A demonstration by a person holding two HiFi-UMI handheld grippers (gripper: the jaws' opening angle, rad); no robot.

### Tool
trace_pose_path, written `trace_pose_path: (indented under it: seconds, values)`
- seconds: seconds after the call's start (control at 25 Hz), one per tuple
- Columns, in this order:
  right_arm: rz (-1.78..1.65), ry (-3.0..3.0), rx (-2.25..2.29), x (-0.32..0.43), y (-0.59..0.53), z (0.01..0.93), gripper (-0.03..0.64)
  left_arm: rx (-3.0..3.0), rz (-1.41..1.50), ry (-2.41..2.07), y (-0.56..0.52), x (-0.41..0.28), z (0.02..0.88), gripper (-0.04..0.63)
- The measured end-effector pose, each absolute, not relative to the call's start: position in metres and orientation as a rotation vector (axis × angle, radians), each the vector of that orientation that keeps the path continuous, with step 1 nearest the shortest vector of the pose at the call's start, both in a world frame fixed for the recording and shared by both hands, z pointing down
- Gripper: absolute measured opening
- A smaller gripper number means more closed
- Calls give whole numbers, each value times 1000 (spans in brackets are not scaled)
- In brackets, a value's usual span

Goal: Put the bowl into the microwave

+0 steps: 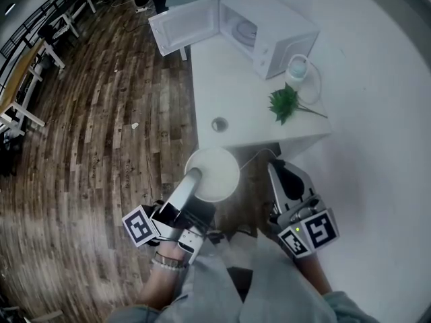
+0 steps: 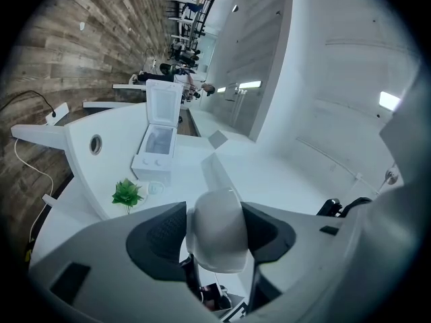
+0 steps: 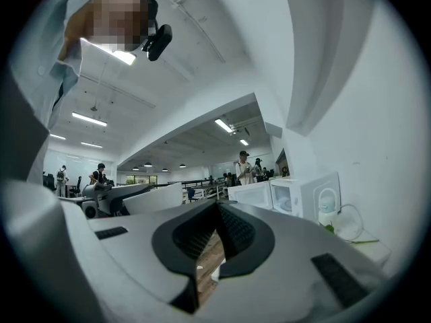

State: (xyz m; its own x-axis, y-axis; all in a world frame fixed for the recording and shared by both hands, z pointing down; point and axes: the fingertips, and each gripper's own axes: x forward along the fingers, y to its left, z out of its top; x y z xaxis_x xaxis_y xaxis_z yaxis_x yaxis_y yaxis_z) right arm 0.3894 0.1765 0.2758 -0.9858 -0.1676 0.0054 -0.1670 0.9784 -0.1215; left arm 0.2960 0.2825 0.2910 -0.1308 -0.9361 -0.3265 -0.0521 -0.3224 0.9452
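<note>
A white bowl [image 1: 214, 172] hangs in the air just off the near edge of the white table [image 1: 225, 89]. My left gripper [image 1: 194, 178] is shut on the bowl [image 2: 217, 229], with its dark pads pressing on both sides. The white microwave [image 1: 269, 36] stands at the far end of the table with its door [image 1: 182, 27] swung wide open; it also shows in the left gripper view [image 2: 157, 145]. My right gripper [image 1: 277, 173] hovers beside the bowl on the right, shut [image 3: 217, 207] and holding nothing.
A small green plant [image 1: 286, 103] and a white jug-like thing [image 1: 297, 70] with a cable stand on the table's right side. A round cable hole [image 1: 219, 124] sits near the table's front. Wooden floor [image 1: 101, 147] lies to the left, with desks and people farther off.
</note>
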Motion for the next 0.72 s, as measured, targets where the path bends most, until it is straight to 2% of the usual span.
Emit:
trace_pose_path:
  seconds: [0.72]
  values:
    - [-198, 3129, -191, 323, 253, 283, 2, 1391, -1595, -1238, 373, 231, 294, 229]
